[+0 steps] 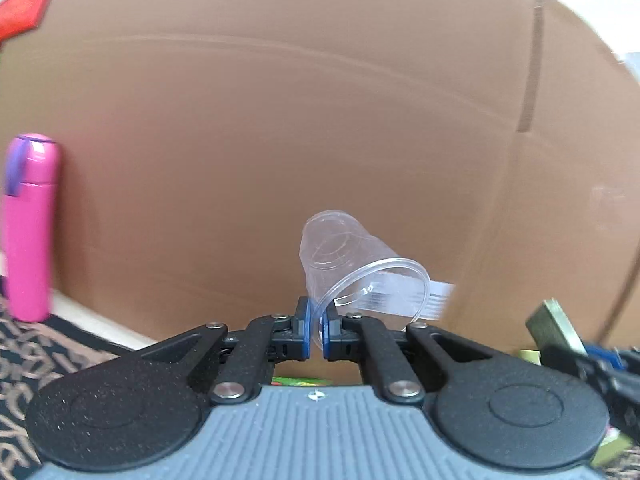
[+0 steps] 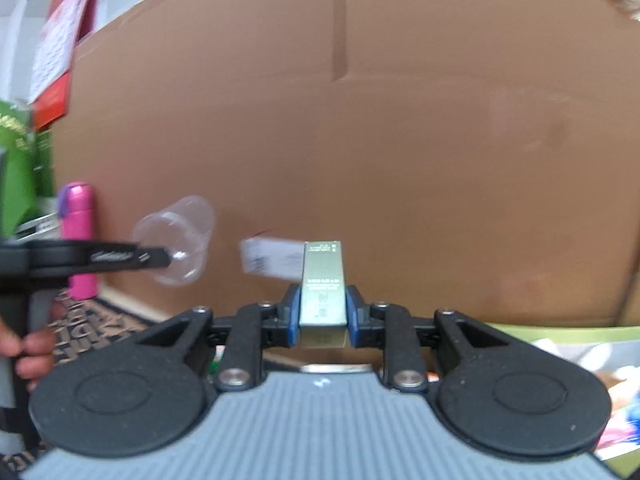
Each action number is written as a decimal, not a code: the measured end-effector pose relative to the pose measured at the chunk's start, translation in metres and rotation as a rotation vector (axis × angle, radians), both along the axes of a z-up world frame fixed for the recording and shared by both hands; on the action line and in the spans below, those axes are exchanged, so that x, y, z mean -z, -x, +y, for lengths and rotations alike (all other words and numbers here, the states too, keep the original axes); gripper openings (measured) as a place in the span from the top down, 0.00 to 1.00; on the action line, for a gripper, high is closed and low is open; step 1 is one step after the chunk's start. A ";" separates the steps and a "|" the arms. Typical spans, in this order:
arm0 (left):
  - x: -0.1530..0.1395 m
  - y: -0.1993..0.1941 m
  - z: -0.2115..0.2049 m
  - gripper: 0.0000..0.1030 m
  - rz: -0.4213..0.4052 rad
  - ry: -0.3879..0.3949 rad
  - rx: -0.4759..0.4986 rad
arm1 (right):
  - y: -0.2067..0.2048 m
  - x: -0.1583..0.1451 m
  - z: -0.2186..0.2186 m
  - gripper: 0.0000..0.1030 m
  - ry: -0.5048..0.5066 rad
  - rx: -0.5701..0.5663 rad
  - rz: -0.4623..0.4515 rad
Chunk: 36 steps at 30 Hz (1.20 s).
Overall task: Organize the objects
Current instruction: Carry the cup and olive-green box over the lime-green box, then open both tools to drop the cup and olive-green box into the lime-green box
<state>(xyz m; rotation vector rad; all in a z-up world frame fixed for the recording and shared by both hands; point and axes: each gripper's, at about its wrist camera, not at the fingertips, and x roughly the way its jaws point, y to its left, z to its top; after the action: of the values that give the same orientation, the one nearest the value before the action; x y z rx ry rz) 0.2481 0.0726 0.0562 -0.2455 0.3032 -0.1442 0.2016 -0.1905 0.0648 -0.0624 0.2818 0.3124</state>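
Jaws are pinching the cup rim in your left gripper and clamping the small box in your right gripper; you are carrying both, next finding their places.

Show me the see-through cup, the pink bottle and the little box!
clear plastic cup (image 1: 340,252): left wrist view, side wall.
pink bottle (image 1: 30,236): left wrist view, body.
small olive box (image 2: 323,280): right wrist view, top face.

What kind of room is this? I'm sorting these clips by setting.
Probably a home or storage corner, not a lab: a patterned rug covers the floor, a big cardboard box fills the background, and a pink flask and a wall calendar sit alongside.
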 end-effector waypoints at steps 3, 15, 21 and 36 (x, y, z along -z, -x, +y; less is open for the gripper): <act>-0.004 0.006 -0.011 0.96 -0.011 0.029 0.094 | 0.005 -0.014 -0.030 0.78 -0.017 0.100 -0.045; 0.007 0.017 -0.151 0.96 0.026 0.048 0.451 | -0.009 -0.012 -0.145 0.78 -0.041 0.551 0.021; 0.022 -0.006 -0.208 0.96 0.076 0.021 0.491 | -0.032 0.010 -0.159 0.78 -0.020 0.596 0.125; 0.025 0.002 -0.167 0.21 0.036 0.137 0.396 | 0.006 -0.014 -0.146 0.00 -0.003 0.678 -0.065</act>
<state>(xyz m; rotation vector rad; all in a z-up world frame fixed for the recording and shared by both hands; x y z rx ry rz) 0.2459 -0.0947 0.0308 -0.3221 0.3765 -0.5534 0.1958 -0.3362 0.0786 0.0278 0.2235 -0.3625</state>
